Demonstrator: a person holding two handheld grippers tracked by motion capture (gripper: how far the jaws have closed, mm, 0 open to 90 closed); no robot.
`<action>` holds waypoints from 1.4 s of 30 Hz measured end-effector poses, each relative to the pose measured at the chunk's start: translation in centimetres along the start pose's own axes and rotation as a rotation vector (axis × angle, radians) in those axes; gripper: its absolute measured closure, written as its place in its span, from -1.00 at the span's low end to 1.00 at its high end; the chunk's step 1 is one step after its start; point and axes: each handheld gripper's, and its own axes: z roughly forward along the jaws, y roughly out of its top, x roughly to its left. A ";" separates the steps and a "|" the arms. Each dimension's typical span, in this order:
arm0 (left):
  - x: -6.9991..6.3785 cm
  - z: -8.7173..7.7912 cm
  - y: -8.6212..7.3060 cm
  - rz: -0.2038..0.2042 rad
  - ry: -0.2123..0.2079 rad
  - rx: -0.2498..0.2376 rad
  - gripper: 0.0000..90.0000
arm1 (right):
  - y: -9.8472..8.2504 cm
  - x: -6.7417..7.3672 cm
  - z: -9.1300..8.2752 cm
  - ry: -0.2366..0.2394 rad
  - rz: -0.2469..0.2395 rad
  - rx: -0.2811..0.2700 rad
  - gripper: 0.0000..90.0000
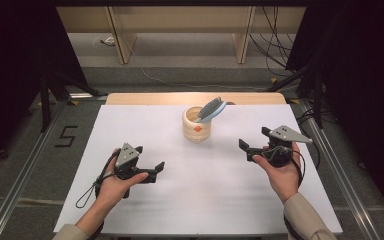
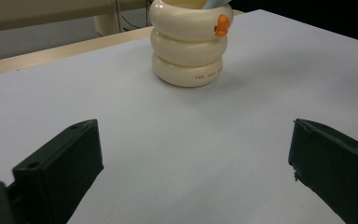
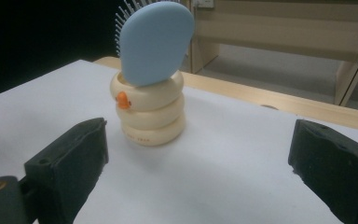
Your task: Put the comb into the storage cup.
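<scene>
A cream ringed cup with a small orange duck mark stands upright at the back middle of the white table. A light-blue hairbrush stands in it, head up and leaning right. The cup sits ahead of my left gripper, which is open and holds nothing. My right gripper is open too, right of the cup, with the brush facing it back-on. Both grippers are held by hands just above the table.
The white table top ends in a wooden strip at the back. Beyond it stand wooden furniture legs and loose cables on the floor. Metal rails run along both sides.
</scene>
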 end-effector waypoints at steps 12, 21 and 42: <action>0.1 -0.7 -0.5 0.006 0.009 0.001 -0.95 | -1.0 0.1 -1.1 0.016 -0.011 -0.005 -0.87; 0.0 -1.2 -0.9 0.022 0.016 0.002 -0.95 | -1.9 0.2 -1.7 0.025 -0.006 0.018 -0.87; 0.1 -1.2 -1.6 0.030 0.004 0.012 -0.95 | -3.2 0.4 -2.1 0.036 -0.007 0.019 -0.86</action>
